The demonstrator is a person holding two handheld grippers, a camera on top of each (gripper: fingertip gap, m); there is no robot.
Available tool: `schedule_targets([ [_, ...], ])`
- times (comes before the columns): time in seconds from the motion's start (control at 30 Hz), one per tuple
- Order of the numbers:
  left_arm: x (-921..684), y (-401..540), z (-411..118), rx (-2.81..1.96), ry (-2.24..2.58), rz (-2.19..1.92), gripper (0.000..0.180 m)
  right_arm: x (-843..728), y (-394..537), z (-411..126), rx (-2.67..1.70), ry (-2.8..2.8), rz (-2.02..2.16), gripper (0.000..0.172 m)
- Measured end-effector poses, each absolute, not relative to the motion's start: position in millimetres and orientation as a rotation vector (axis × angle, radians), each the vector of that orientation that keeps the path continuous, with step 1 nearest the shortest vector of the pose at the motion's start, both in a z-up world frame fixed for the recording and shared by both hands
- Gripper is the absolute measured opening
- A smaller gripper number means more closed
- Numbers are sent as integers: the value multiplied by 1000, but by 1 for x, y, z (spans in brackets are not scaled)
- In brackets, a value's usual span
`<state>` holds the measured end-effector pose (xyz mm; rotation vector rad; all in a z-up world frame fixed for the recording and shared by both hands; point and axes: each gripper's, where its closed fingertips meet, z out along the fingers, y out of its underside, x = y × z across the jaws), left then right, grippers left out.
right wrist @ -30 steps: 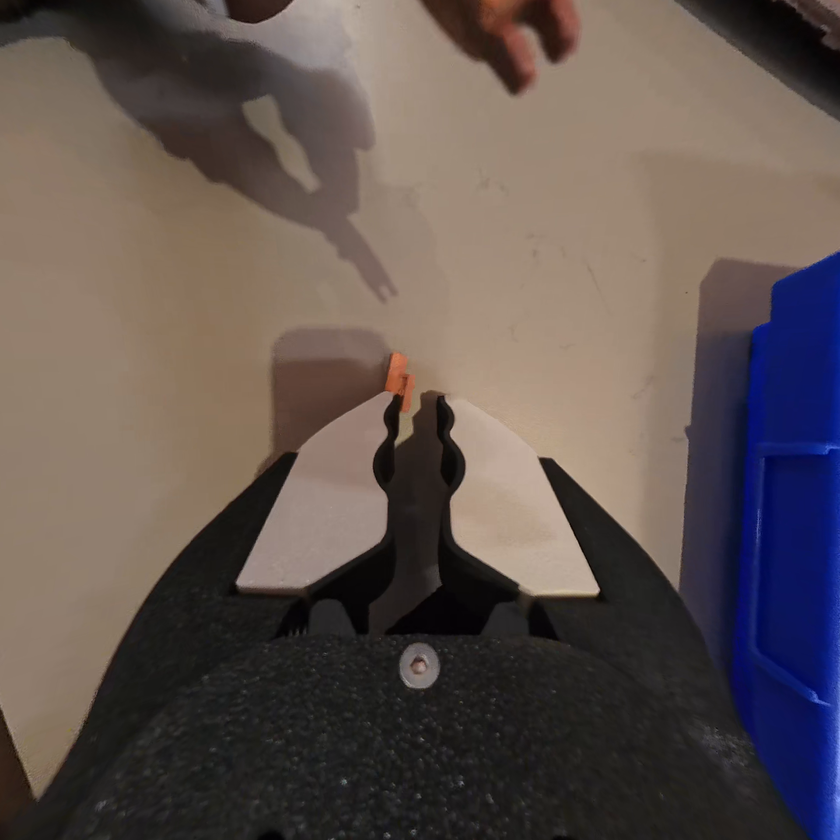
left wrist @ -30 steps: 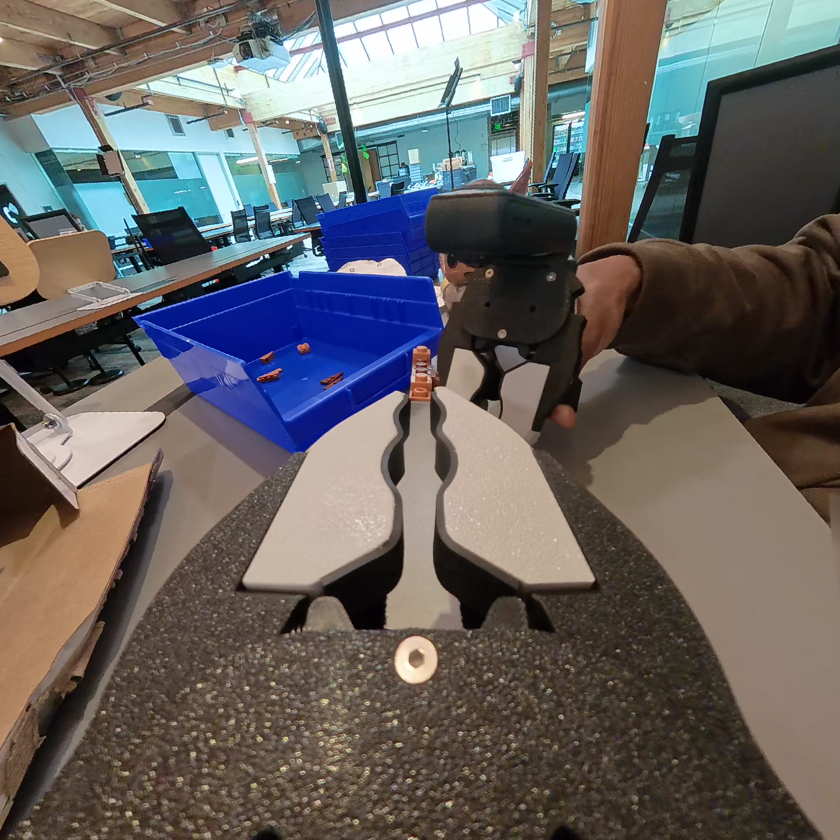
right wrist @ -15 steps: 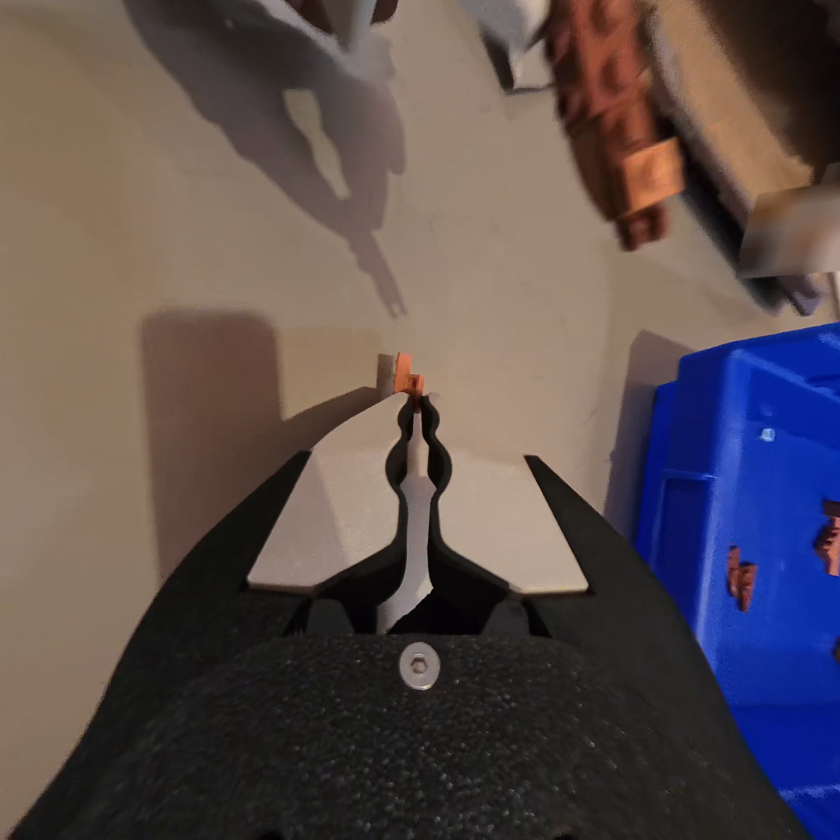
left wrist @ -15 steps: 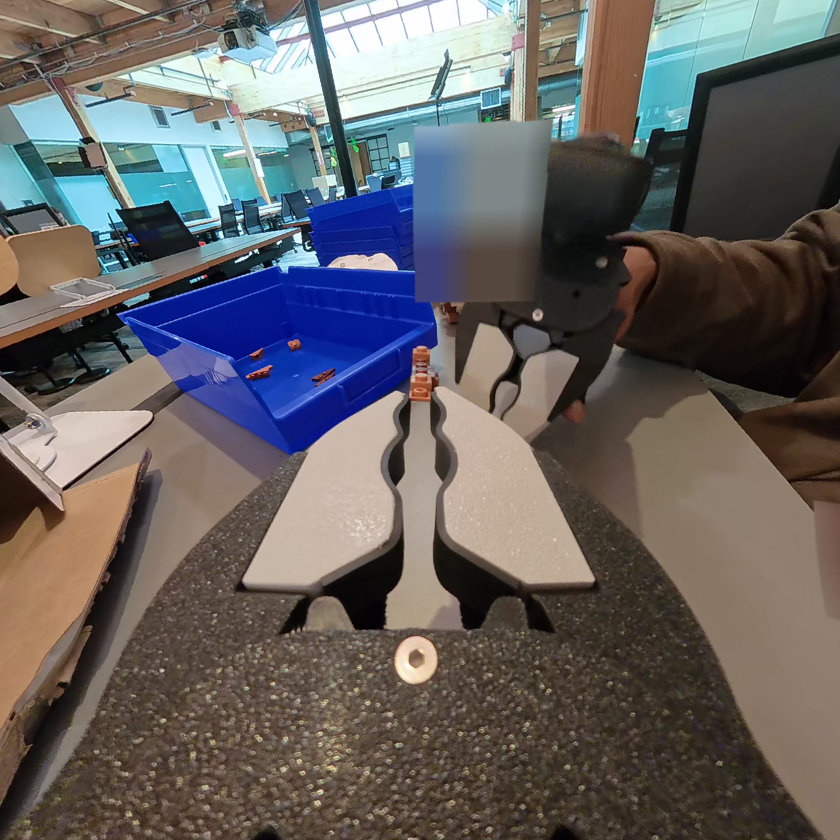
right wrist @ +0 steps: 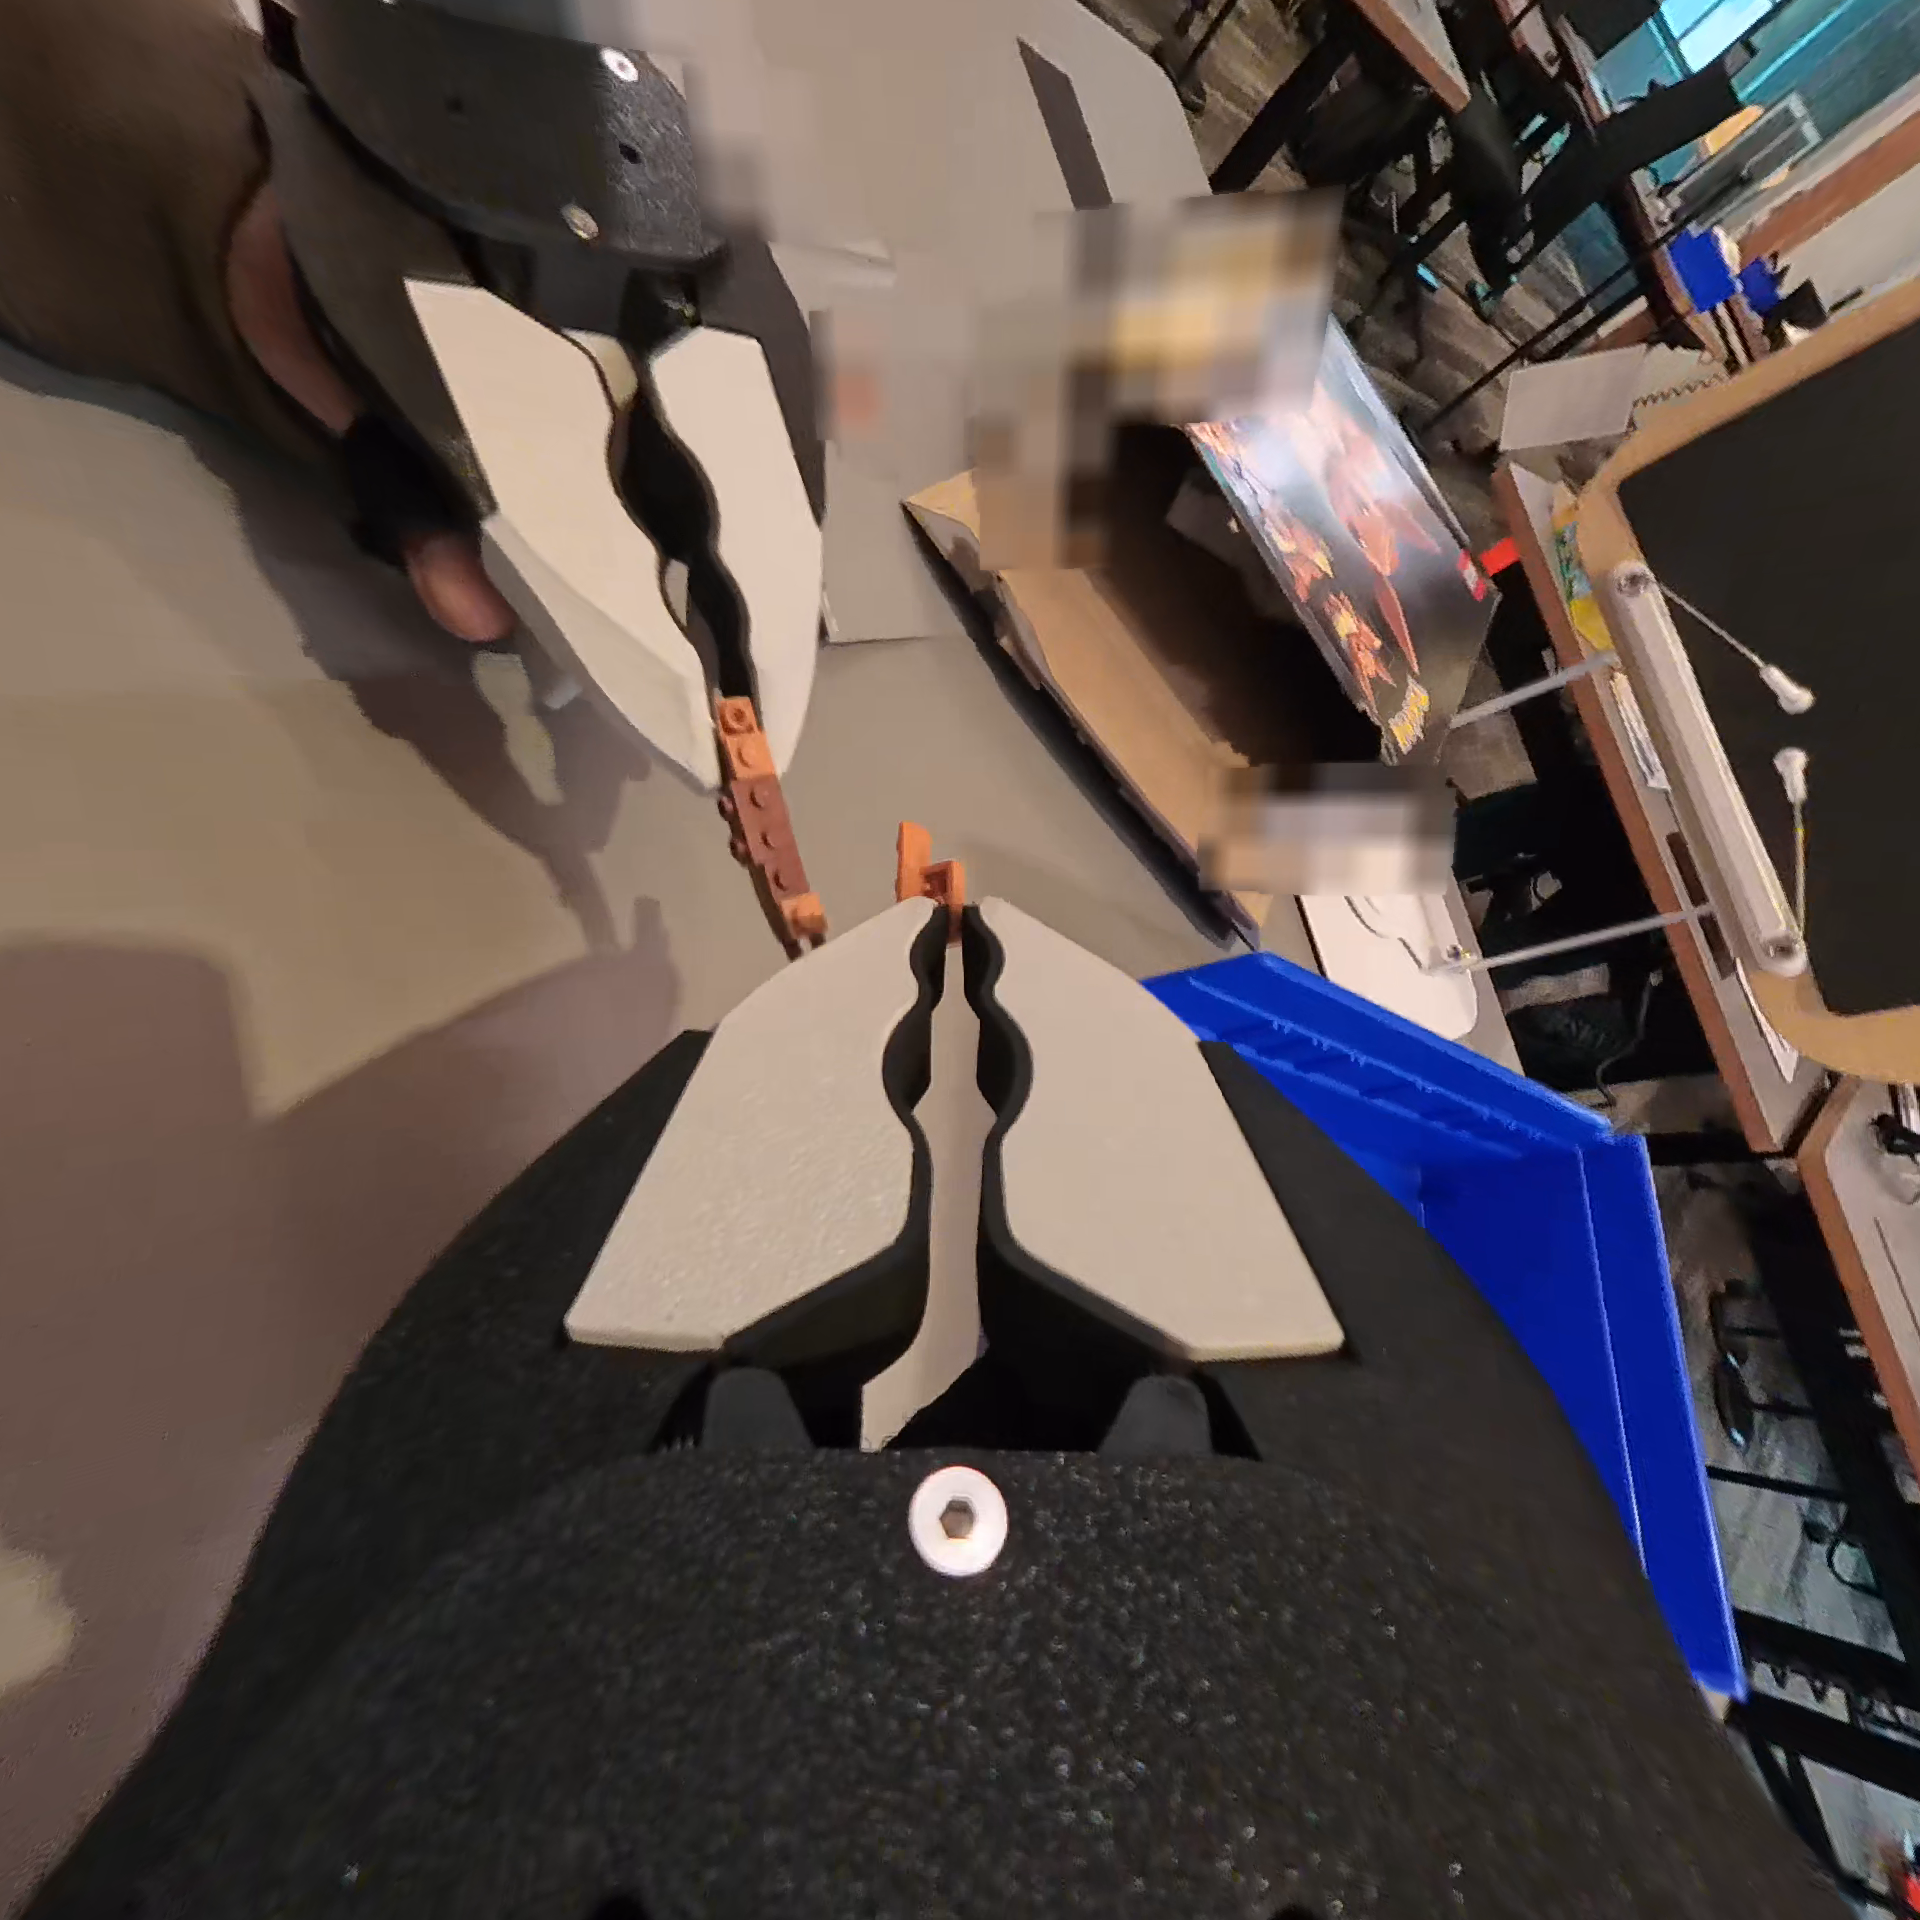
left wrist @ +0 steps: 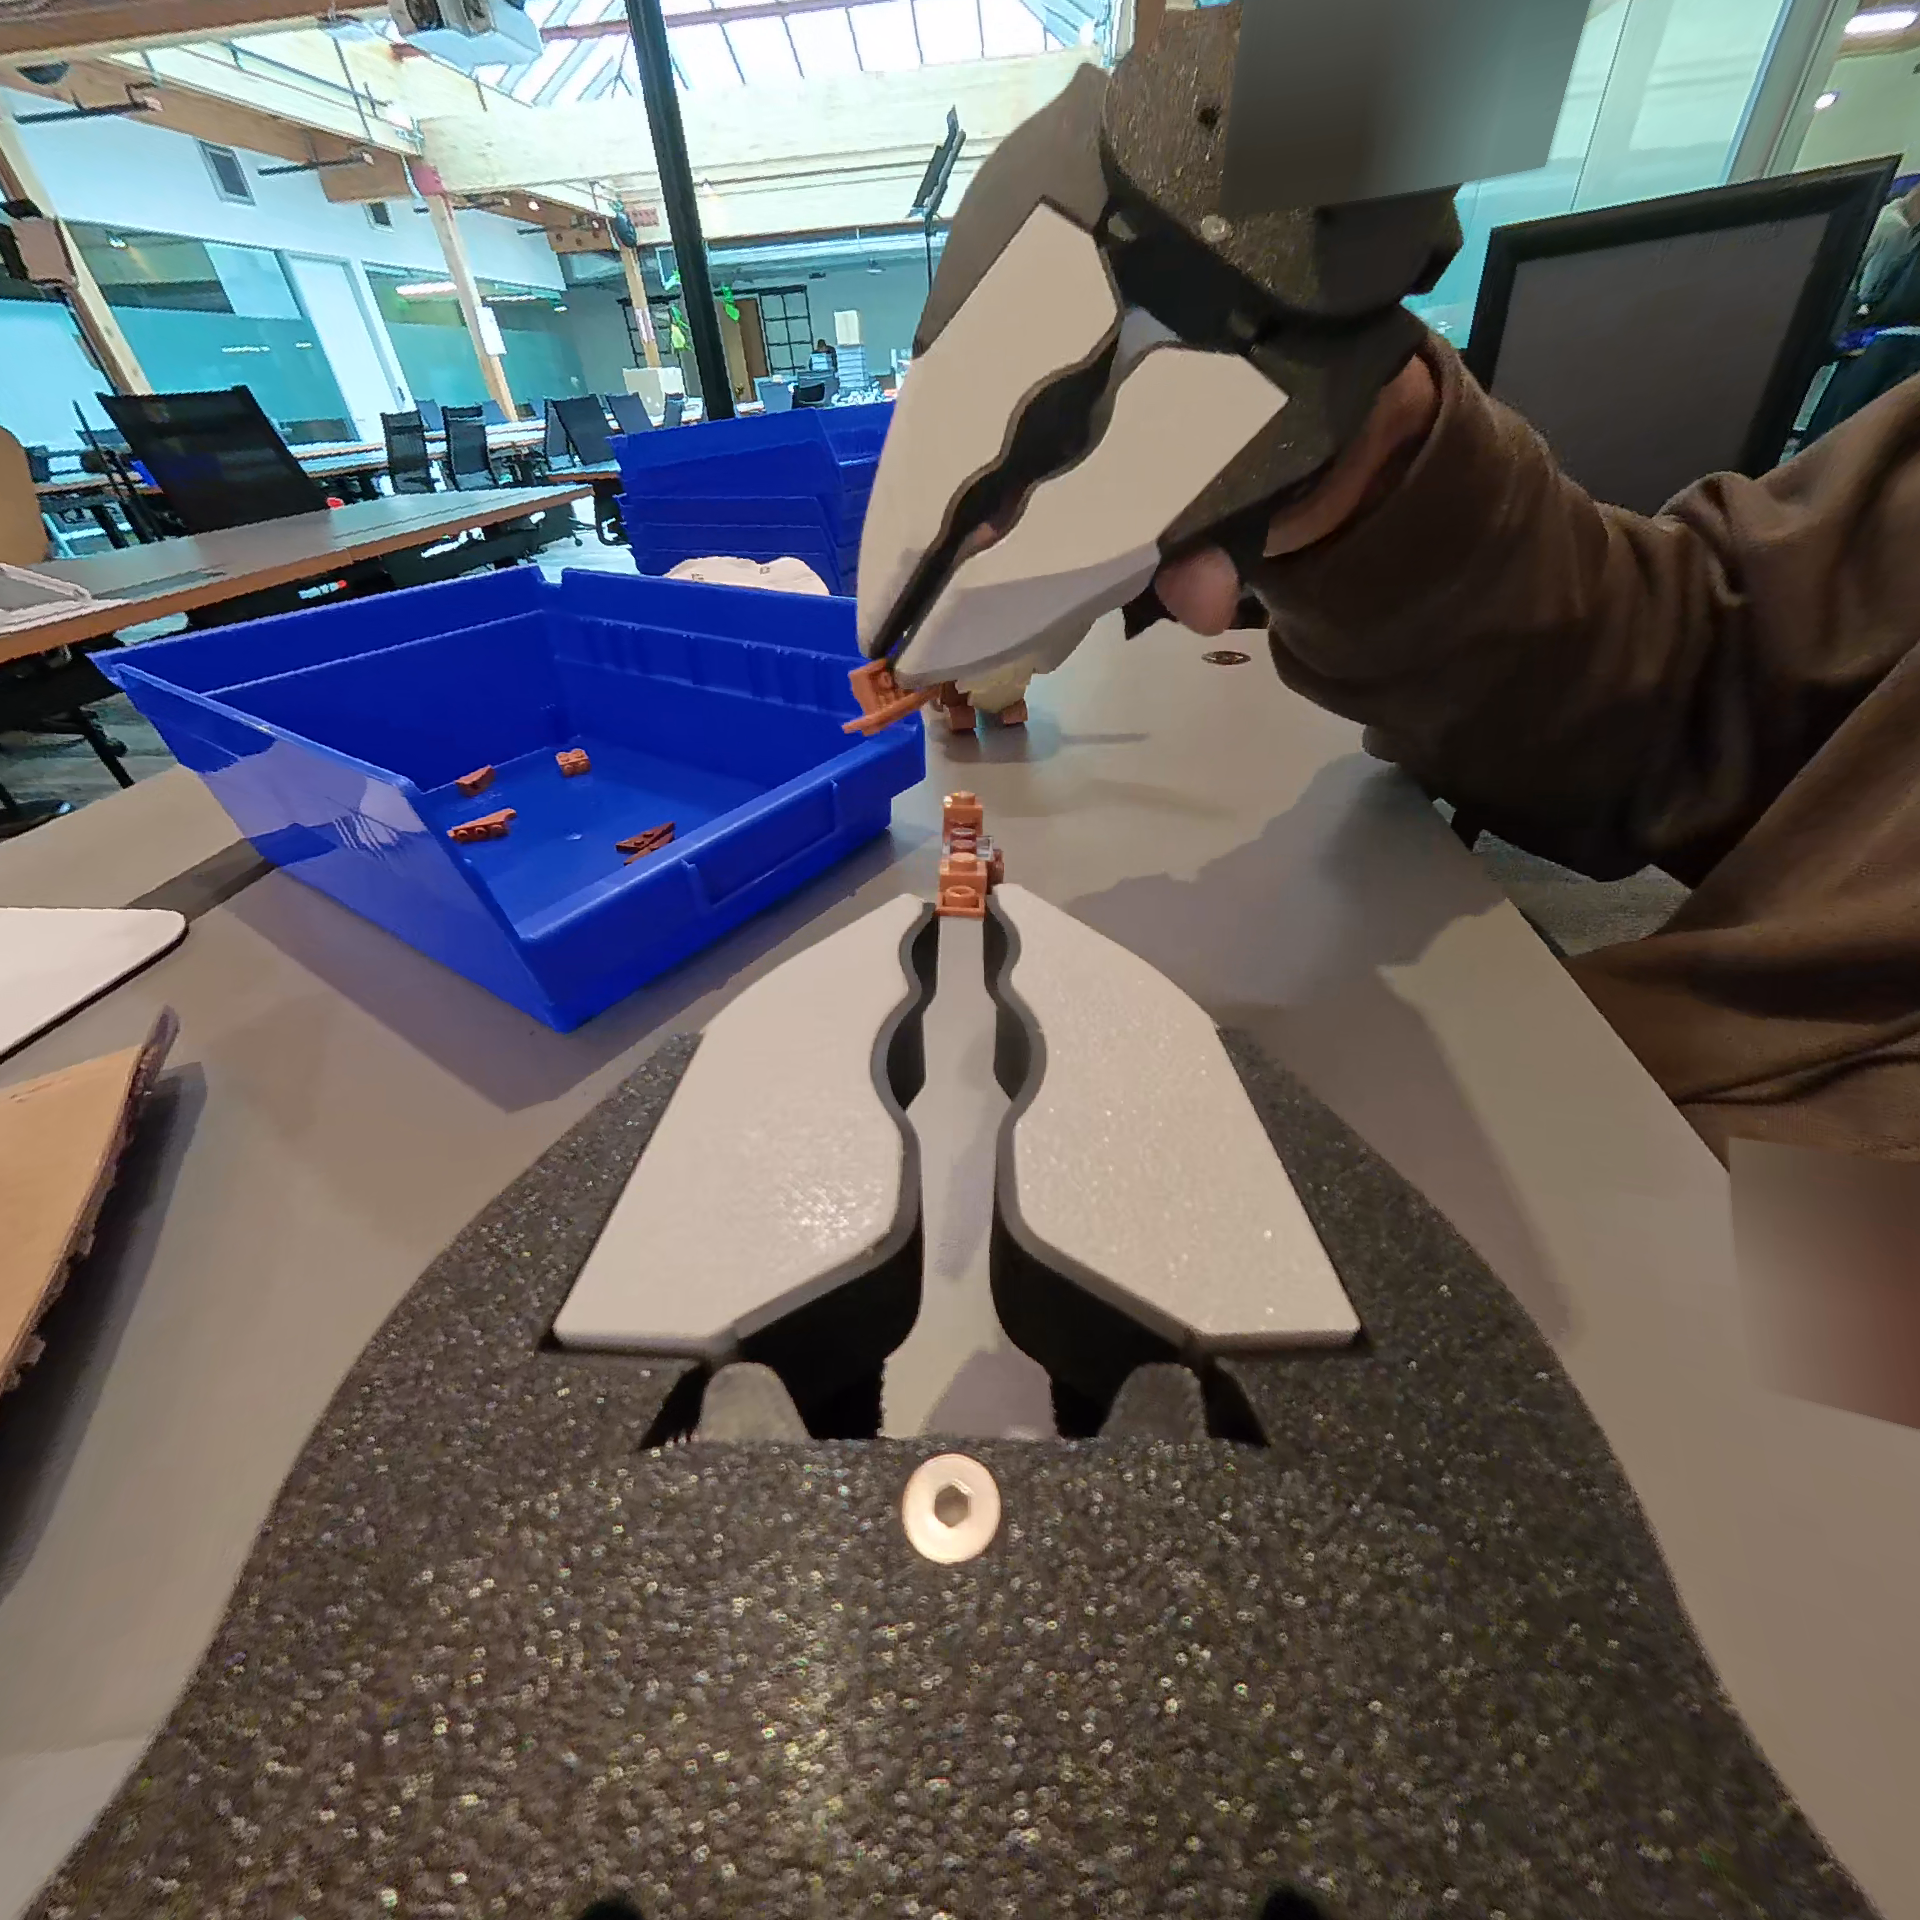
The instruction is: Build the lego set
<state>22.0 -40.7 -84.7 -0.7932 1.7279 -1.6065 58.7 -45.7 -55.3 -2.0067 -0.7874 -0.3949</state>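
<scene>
Left gripper [left wrist: 961, 914]: clamped on a brown brick strip [left wrist: 964, 857].
Right gripper [right wrist: 954, 912]: pinching a small orange piece [right wrist: 928, 871], its held end hidden between the fingertips.

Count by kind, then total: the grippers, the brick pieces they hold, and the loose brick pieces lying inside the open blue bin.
Grippers: 2 (left gripper, right gripper)
Held pieces: 2 (brown brick strip in the left, orange brick piece in the right)
Loose brick pieces in the blue bin: 4
Total: 8
</scene>
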Motion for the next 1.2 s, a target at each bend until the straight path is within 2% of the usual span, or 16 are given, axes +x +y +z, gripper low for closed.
schedule_targets([
  [0.5, 21, -42, -81, -780, 1710, -1624, 8, 36, -36, -62, -1962, -892, -447, 2],
  [0.87, 21, -43, -80, -776, 1705, -1627, 8, 54, -36, -51, -1865, -756, -436, 2],
  [1.2, 24, -47, -89, -772, 1740, -1598, 8, 89, -37, -76, -1825, -597, -354, 2],
])
